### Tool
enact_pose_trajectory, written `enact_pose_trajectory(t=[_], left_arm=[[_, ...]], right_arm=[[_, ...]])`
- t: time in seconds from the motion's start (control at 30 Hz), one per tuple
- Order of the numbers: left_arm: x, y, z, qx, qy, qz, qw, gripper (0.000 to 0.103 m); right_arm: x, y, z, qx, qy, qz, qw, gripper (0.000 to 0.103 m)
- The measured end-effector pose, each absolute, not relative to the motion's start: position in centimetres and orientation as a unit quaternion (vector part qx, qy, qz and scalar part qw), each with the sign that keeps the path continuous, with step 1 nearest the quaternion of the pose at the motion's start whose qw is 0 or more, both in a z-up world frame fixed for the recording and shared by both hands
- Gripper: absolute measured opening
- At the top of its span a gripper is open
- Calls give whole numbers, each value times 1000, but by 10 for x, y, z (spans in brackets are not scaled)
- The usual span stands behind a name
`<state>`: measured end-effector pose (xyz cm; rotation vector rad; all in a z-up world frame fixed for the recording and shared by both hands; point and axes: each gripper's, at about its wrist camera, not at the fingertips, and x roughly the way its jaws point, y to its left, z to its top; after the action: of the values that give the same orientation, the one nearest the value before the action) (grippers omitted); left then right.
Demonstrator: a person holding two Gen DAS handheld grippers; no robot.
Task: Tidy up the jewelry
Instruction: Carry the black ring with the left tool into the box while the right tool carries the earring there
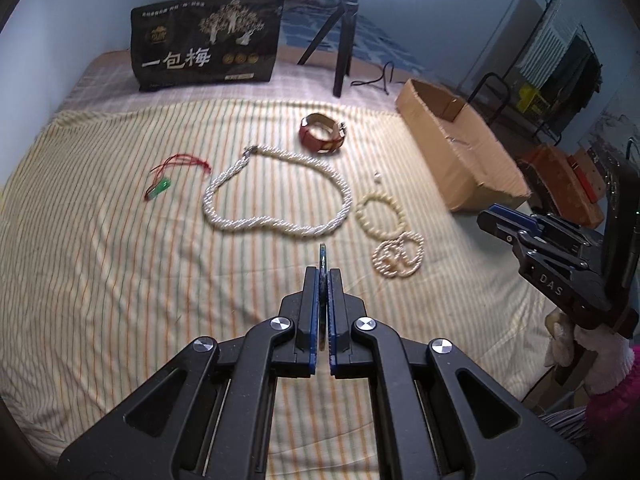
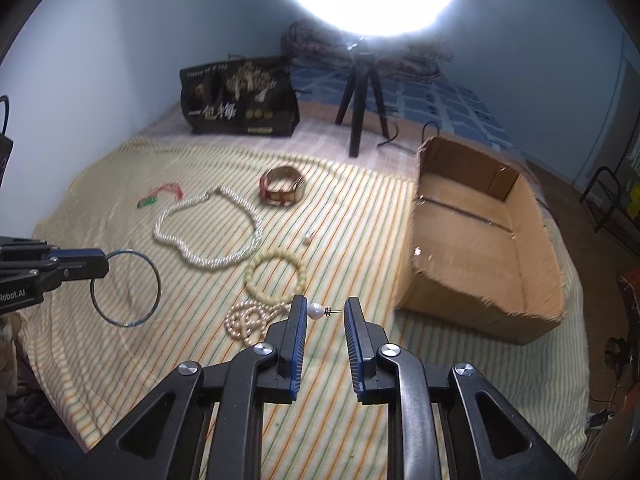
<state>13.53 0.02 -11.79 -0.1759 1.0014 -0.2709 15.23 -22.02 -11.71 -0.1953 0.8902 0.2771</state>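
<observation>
My left gripper (image 1: 322,272) is shut on a thin metal bangle (image 1: 322,256), seen edge-on; in the right wrist view the bangle (image 2: 154,276) hangs as a ring above the striped cloth. My right gripper (image 2: 325,310) is shut on a pearl earring (image 2: 316,311), pinned end to end between the pads. On the cloth lie a long pearl necklace (image 1: 224,188), a cream bead bracelet (image 1: 362,208), a coiled small-pearl strand (image 1: 394,260), a red watch (image 1: 322,134), a green pendant on red cord (image 1: 160,188) and a second earring (image 1: 377,178). The cardboard box (image 2: 532,264) stands open at the right.
A black printed bag (image 1: 204,44) and a ring light tripod (image 1: 344,48) stand at the back of the bed. A black cable (image 1: 380,78) lies near the tripod. A chair and clutter stand beyond the bed's right edge.
</observation>
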Motion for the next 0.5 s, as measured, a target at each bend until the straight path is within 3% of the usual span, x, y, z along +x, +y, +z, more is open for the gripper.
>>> enact_pose_trajectory(t=[0.5], left_arm=[[149, -54, -74, -78, 435, -171, 881, 1]], right_arm=[[168, -275, -85, -57, 399, 85, 911, 18]])
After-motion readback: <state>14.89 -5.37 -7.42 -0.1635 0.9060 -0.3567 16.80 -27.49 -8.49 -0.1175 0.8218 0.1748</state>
